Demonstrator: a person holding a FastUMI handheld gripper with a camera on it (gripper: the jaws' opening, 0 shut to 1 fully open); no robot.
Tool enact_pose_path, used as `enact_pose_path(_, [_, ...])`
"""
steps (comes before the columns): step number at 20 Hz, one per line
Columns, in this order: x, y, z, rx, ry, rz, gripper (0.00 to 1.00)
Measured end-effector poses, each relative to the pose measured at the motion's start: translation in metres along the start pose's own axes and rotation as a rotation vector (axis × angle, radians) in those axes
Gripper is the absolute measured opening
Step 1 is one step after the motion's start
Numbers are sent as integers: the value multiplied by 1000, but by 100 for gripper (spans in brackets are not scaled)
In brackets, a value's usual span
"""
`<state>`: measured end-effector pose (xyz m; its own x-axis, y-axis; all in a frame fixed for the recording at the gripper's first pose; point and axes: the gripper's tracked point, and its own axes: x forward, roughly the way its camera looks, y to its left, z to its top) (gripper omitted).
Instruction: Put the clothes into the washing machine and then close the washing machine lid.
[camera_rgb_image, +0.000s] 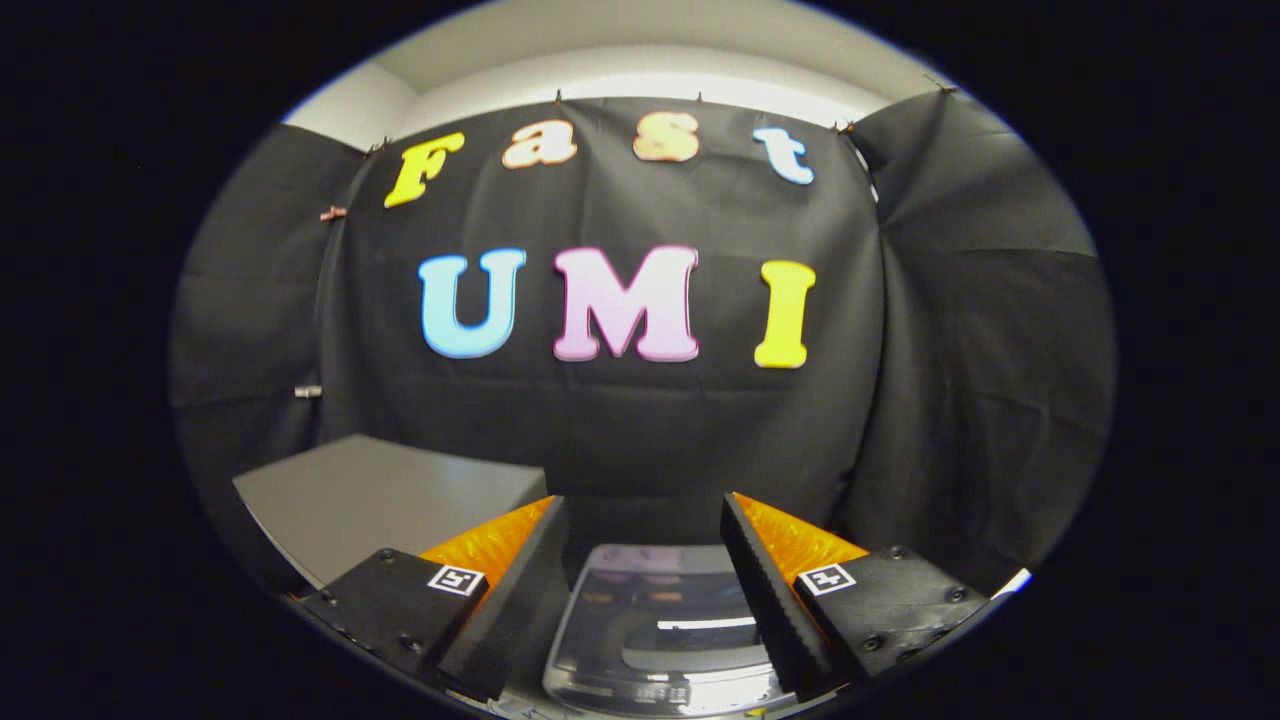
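Observation:
My gripper is open, with a wide gap and nothing between its fingers. Below and between the fingers lies the washing machine, seen from above: a glossy, see-through lid with a pale rim that reflects the ceiling light. The lid lies flat, apparently shut. I see no clothes.
A grey flat-topped box or table stands to the left of the fingers, against the black cloth wall. The cloth wall closes the booth just beyond the machine and on both sides.

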<state>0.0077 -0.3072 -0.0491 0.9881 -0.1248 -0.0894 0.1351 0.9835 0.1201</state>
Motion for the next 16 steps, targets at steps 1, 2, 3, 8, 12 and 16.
enact_pose_path(1, [-1, 9, 12, 21, -39, -3, 98])
enact_pose_path(2, [1, 18, 12, 25, -51, 1, 98])
enact_pose_path(3, [3, 22, 7, 19, -45, 2, 98])
enact_pose_path(8, [7, 33, 17, 31, -43, 3, 98])
enact_pose_path(12, [12, 43, 23, 15, -50, 19, 98])
enact_pose_path(16, [15, 53, 25, -6, -51, 45, 98])
